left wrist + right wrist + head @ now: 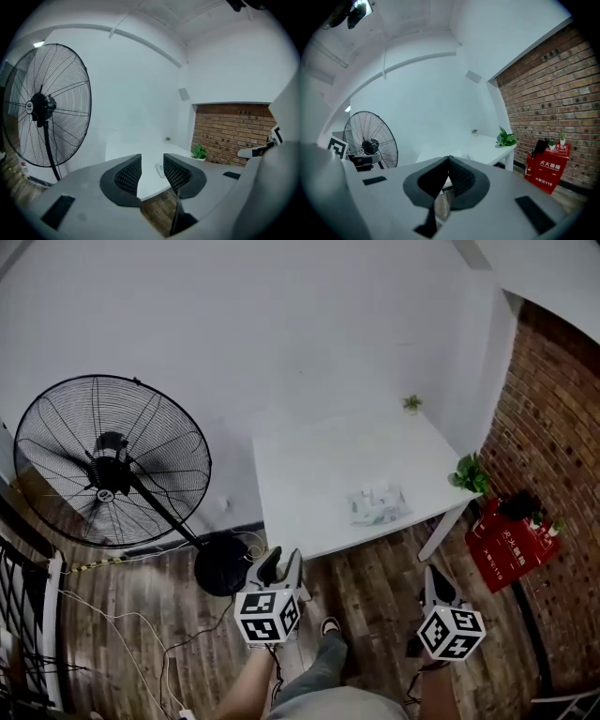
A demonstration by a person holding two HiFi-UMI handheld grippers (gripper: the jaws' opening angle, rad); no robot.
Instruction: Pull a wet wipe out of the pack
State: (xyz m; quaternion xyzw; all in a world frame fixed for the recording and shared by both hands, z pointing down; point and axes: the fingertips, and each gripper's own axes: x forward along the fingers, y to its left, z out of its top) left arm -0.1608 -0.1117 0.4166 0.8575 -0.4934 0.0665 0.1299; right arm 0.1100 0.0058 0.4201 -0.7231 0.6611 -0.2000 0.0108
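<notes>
The wet wipe pack (377, 504) lies on the white table (309, 474), near its front right part. Both grippers hang low over the wooden floor, short of the table's front edge and well away from the pack. My left gripper (283, 561) is open and empty; in the left gripper view the pack (159, 169) shows small in the gap between the fingers (127, 174) of the left gripper (152, 161). My right gripper (433, 576) is shut on nothing; in the right gripper view the tips of the right gripper (448, 160) meet.
A large black standing fan (112, 465) is left of the table, its base (223, 563) close to my left gripper. Cables (122, 634) trail on the floor. A red fire-extinguisher box (506, 540), a brick wall (553, 418) and a potted plant (469, 472) are at right.
</notes>
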